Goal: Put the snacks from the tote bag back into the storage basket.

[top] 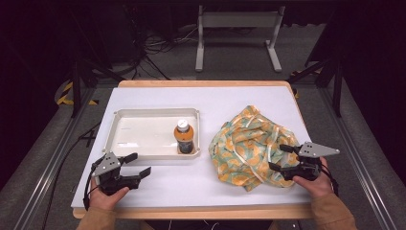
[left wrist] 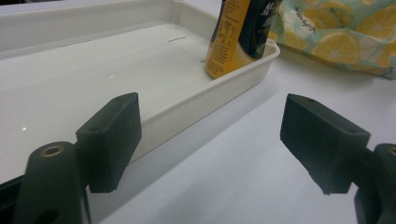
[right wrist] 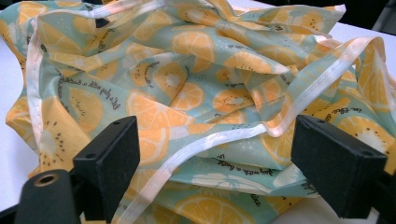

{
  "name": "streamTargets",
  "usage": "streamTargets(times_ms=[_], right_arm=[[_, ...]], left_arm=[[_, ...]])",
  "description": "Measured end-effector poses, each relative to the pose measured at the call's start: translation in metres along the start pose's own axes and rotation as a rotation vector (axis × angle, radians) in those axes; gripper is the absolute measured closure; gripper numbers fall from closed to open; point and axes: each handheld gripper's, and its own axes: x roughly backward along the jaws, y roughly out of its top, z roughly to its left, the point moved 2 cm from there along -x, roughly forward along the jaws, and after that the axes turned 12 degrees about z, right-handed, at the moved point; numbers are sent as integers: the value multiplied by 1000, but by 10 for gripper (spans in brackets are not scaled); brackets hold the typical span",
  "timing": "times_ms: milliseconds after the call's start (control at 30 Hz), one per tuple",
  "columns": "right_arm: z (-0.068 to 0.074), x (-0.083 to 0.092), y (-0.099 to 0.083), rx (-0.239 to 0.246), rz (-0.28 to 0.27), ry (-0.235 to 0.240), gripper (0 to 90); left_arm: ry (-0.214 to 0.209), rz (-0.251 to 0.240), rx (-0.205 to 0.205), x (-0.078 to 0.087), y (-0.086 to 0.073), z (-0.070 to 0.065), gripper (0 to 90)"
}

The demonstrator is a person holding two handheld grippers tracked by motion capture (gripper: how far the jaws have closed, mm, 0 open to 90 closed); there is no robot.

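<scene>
Two jaws apart on my right gripper [top: 282, 158] straddle the fruit-print cloth [top: 249, 143] to seize it; my left gripper [top: 136, 165], also agape, waits near the tray [top: 143, 114].

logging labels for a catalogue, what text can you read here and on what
cloth: cursive print, partly "with a smile"; the rest too small or creased to read
bottle: label bears small print and large characters, too blurred and cropped to read
tray: none
</scene>
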Motion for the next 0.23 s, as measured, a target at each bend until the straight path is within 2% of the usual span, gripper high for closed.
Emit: streamTargets(times_ms=[233], right_arm=[[0, -1, 0, 0, 2, -2, 162]], left_arm=[[-6, 2, 8, -1, -2, 1, 201]])
